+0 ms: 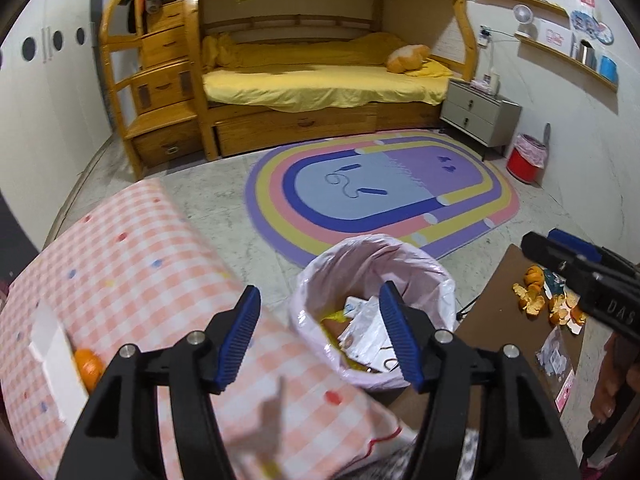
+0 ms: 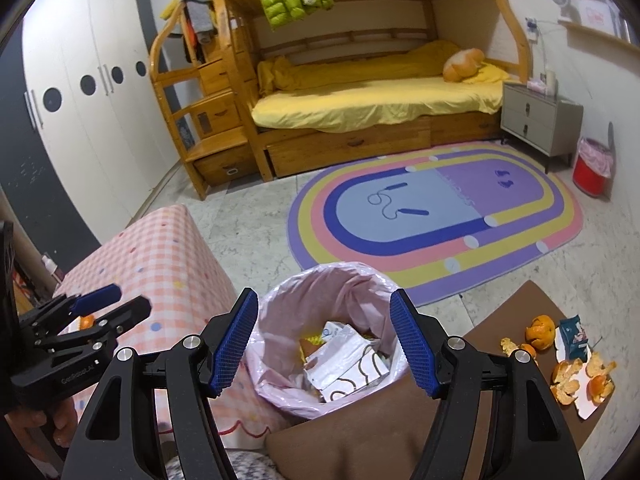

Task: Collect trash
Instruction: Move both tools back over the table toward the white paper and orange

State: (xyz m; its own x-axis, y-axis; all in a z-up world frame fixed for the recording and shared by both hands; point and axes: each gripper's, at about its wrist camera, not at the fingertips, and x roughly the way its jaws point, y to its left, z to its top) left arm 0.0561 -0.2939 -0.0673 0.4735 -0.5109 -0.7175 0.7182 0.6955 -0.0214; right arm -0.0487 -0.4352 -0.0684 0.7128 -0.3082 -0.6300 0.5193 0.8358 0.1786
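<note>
A bin with a pink liner (image 1: 374, 276) (image 2: 320, 292) stands on the floor and holds paper wrappers (image 2: 344, 356). My left gripper (image 1: 320, 336) is open and empty, over the bin's left rim and the checkered surface. My right gripper (image 2: 324, 340) is open and empty, straight above the bin. Orange peels (image 2: 568, 376) (image 1: 536, 296), a mandarin (image 2: 540, 332) and a dark blue packet (image 2: 572, 336) lie on the brown table at the right. An orange piece (image 1: 88, 366) and white paper (image 1: 52, 344) lie on the checkered surface. Each gripper shows in the other's view, the right (image 1: 560, 258) and the left (image 2: 116, 300).
A pink checkered cloth (image 1: 132, 264) covers the surface at the left. A brown table (image 2: 516, 312) is at the right. Beyond lie a rainbow rug (image 1: 380, 188), a wooden bunk bed (image 1: 320, 80), a grey nightstand (image 1: 476, 112) and a red bin (image 1: 524, 160).
</note>
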